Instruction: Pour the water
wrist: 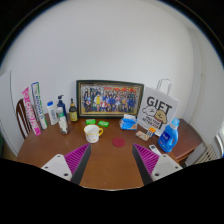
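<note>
Wooden desk [105, 165] ahead, tongs [111, 163] spread wide and holding nothing, only bare wood between the pink pads [76, 158].

Task items, as a judgement: white mug [93, 132] stands just beyond the left finger, looks like the receiver. Which vessel is the water source I can't tell. Candidates are the bottles [55, 113] clustered at the far left by the pink box [31, 112], or the blue item [168, 137] at the right, near the gift bag [158, 111].

Risks from here:
- Bottles stand close together. Wide-open fingers going in for one could knock over a neighbour.
- Small dark bottle [73, 110] sits close behind the mug, easy to clip on the approach.
- Framed photo [109, 98] leans at the wall right behind the mug. An overshot pour or a tipped mug would wet it.
- Mug looks light and empty, though contents aren't visible. A finger nudge would slide it.
- Pink coaster [118, 142] and green one [91, 122] lie flat nearby. Setting a vessel half on one would leave it tilted.
</note>
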A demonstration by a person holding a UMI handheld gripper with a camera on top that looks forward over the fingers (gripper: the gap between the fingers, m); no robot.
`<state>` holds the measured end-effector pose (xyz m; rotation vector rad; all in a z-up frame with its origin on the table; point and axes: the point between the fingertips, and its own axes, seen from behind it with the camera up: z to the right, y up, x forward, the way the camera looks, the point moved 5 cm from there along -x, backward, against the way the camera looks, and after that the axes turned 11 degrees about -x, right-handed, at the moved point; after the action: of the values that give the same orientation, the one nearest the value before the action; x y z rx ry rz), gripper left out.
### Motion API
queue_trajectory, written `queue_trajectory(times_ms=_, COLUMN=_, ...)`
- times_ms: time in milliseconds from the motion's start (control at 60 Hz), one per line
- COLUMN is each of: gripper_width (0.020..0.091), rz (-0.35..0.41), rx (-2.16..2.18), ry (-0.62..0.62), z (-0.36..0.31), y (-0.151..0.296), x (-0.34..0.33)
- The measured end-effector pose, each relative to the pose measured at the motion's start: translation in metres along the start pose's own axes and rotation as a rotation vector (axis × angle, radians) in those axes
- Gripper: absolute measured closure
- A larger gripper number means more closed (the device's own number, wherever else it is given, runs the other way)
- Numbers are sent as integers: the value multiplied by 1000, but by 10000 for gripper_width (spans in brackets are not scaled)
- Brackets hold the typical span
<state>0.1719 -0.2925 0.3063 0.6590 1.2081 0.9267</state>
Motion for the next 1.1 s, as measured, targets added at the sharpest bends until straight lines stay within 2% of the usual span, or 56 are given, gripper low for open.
queue_trajectory(times_ms=150, gripper_width=254, rz=-23, rx=1, ry=28, z=-30, y=2, x=20)
queue_trajectory(times_ms=367, gripper_width=253, rz=-31, rx=-28, ry=93, z=-117, y=8, x=71)
queue_trajectory(times_ms=550, gripper_width=249, rz=-14, rx=-1, ry=225, z=-206, y=14, x=114)
queue_trajectory(times_ms=867, gripper_width=248, rz=150, rx=-9, ry=276, z=-296, y=60, x=236)
queue_trajectory(times_ms=1100, gripper_width=258, rz=184, rx=24, ry=292, z=-331, y=66, x=338)
